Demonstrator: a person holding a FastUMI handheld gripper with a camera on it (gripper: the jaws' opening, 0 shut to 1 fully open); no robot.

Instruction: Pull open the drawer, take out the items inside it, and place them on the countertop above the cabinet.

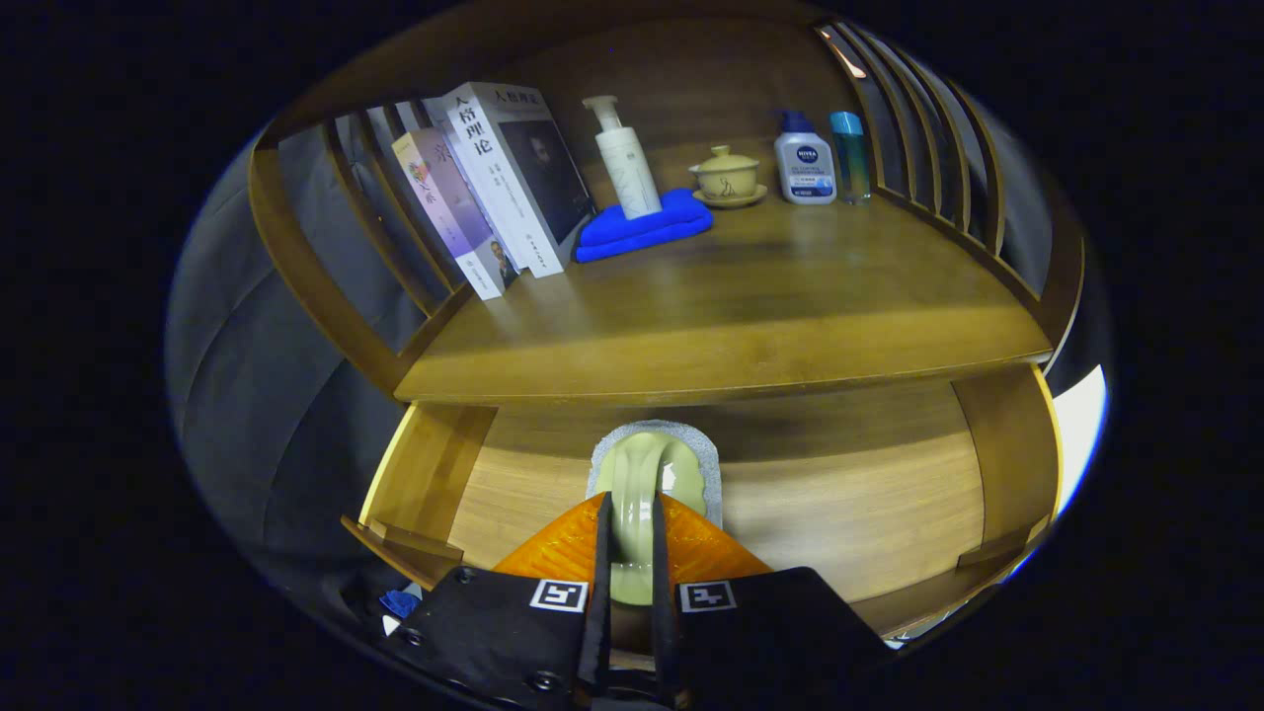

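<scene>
The gripper [630, 533] has its two fingers closed narrowly on a pale green, glossy ceramic piece [642, 484] with a curved, ridged shape; both fingers press its sides, so it is clenched on that piece. The piece sits over a grey, felt-like mat [709, 464] inside the open wooden drawer [869, 494], whose smooth floor shows a light wood grain. Just above the drawer runs the countertop [731, 316], a darker polished wood with curved slatted rails at each side. On it, well beyond the fingers, lean several books [494, 188] against the slats, a tall white pump bottle [624, 158] stands on a folded blue cloth [647, 225], and a small lidded yellowish cup [727, 176] rests on a saucer, beside a squat white bottle [805, 160] and a slim teal bottle [849, 153].
</scene>
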